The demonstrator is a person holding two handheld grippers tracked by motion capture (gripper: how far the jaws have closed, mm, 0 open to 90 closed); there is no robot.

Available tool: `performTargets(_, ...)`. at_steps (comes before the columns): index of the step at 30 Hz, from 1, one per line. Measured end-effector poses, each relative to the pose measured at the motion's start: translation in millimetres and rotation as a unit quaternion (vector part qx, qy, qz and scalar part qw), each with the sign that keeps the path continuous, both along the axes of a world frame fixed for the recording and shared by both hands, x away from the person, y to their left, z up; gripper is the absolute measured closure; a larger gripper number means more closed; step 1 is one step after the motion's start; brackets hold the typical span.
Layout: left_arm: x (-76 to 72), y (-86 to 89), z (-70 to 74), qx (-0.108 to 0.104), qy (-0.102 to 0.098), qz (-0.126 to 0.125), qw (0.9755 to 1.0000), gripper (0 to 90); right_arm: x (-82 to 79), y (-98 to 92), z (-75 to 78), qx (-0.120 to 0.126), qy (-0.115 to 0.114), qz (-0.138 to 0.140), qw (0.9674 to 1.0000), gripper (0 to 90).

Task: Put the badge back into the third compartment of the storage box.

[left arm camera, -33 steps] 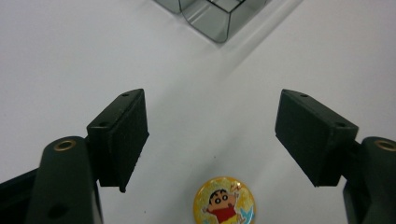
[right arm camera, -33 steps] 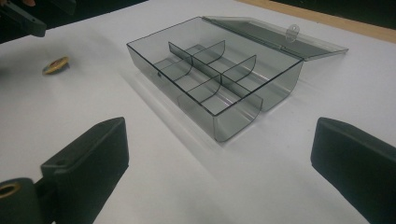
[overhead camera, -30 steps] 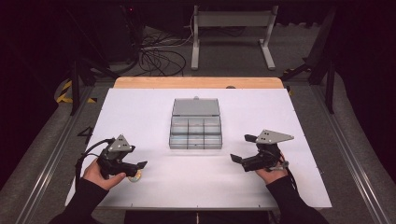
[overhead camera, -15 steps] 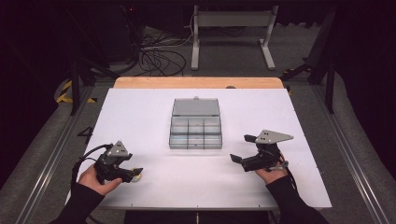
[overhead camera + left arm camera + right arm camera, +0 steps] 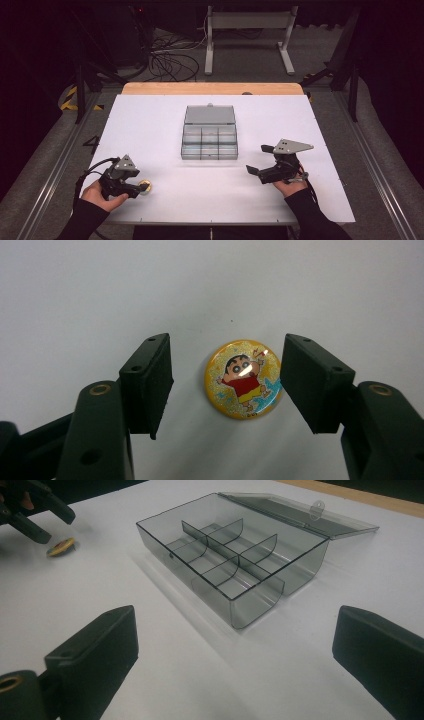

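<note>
A round yellow badge (image 5: 243, 379) with a cartoon boy in a red shirt lies flat on the white table. My left gripper (image 5: 227, 385) is open, its two black jaws on either side of the badge without touching it. From above, the badge (image 5: 145, 188) lies near the front left edge, at the tip of the left gripper (image 5: 141, 188). A clear grey compartment box (image 5: 209, 140) stands at the table's middle with its lid folded back. My right gripper (image 5: 260, 160) hovers open to the box's right front, holding nothing. In the right gripper view the box (image 5: 235, 560) has several empty compartments.
The white table top (image 5: 160, 125) has a wooden strip (image 5: 212, 88) along its far edge. Cables (image 5: 165, 60) and a metal stand (image 5: 250, 35) sit on the dark floor beyond. Metal rails run along both sides.
My left gripper has moved back toward the table's front edge and lowered around the badge. The right gripper has stayed in place.
</note>
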State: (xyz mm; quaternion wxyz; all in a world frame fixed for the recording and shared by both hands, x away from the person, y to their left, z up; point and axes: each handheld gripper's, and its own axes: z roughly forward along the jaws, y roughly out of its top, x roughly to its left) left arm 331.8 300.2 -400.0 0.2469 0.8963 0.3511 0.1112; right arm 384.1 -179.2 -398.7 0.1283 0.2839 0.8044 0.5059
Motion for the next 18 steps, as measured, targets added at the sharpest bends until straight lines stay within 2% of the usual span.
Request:
performTargets(12,1.4,-2.3,-6.0,0.013,0.017,-0.009,0.9997,43.6,0.2,0.2,-0.5,-0.001,0.000,0.001,1.0000,5.0)
performTargets(15,0.9,-3.6,-7.7,0.013,0.028,-0.011,0.9995,43.7,0.1,-0.1,-0.3,-0.001,0.000,0.001,1.0000,5.0)
performTargets(17,1.8,-3.8,-8.4,0.014,0.024,-0.014,0.9995,43.7,0.2,-0.1,-0.4,-0.001,0.000,0.001,1.0000,5.0)
performTargets(18,1.5,-4.3,-9.0,0.009,0.031,-0.015,0.9994,43.9,0.3,-0.1,-0.6,-0.001,0.000,0.001,1.0000,5.1)
